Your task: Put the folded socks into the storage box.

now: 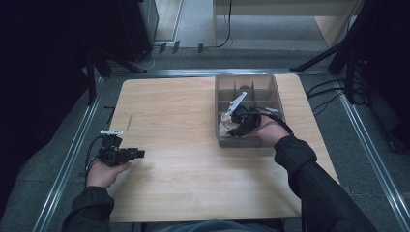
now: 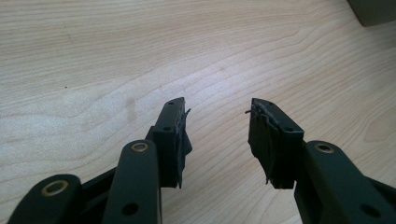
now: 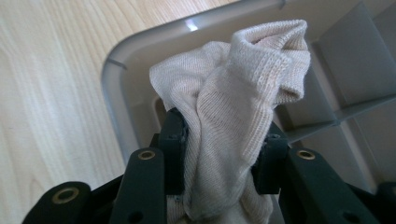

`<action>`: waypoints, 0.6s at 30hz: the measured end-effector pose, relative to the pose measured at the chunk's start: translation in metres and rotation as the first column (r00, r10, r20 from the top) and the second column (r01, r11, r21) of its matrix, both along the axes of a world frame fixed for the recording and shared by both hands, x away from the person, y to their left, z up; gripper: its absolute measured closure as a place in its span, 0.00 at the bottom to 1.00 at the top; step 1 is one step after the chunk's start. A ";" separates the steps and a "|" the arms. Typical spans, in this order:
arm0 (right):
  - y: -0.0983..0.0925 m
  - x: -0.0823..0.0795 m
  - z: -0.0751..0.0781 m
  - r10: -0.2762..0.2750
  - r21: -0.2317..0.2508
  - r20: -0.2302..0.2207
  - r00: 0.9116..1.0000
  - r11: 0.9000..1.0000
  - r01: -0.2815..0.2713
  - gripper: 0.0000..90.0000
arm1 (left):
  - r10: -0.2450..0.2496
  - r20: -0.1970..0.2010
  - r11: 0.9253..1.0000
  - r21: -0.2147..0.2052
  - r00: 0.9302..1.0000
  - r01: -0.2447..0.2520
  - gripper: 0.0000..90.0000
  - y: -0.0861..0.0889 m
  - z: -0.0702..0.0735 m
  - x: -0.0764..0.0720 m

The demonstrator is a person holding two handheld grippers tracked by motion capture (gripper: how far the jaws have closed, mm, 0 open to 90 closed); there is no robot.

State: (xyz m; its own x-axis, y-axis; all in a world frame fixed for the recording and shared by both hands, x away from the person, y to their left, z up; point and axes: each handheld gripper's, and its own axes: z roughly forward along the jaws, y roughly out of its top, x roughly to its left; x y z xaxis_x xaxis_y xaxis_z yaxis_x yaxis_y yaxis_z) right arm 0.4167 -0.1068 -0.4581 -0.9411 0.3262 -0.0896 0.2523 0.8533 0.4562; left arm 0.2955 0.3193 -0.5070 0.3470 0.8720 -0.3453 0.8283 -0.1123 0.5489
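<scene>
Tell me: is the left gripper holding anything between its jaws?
No, the left gripper has its jaws apart with only the bare wooden table showing between them.

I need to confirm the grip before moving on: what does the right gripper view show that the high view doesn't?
Right gripper view: the fingers pressed on a bunched beige knit cloth, its ribbed weave plain.
High view: the left gripper resting apart on the table, and the right gripper over the bin's near end.
Both: the grey divided bin and the cloth.
</scene>
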 end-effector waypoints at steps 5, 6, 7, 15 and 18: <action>0.000 0.004 -0.004 -0.010 0.008 -0.014 1.000 1.000 0.011 0.70 | 0.007 0.001 1.000 -0.001 1.000 -0.007 0.62 0.001 0.000 0.000; 0.000 0.004 -0.004 -0.013 0.007 -0.015 1.000 1.000 0.013 0.69 | 0.007 0.001 1.000 -0.001 1.000 -0.007 0.62 0.001 0.000 0.000; 0.000 0.004 -0.004 -0.014 0.006 -0.014 1.000 1.000 0.014 0.68 | 0.006 0.003 1.000 -0.001 1.000 -0.006 0.62 0.001 0.000 0.000; -0.002 0.006 -0.002 -0.045 0.026 -0.051 0.998 0.999 0.046 0.50 | 0.004 0.005 1.000 -0.009 1.000 -0.004 0.61 0.001 0.001 0.000; -0.004 0.007 -0.001 -0.057 0.038 -0.066 0.996 0.998 0.059 0.43 | 0.004 0.003 1.000 -0.010 1.000 -0.004 0.61 0.002 0.000 0.000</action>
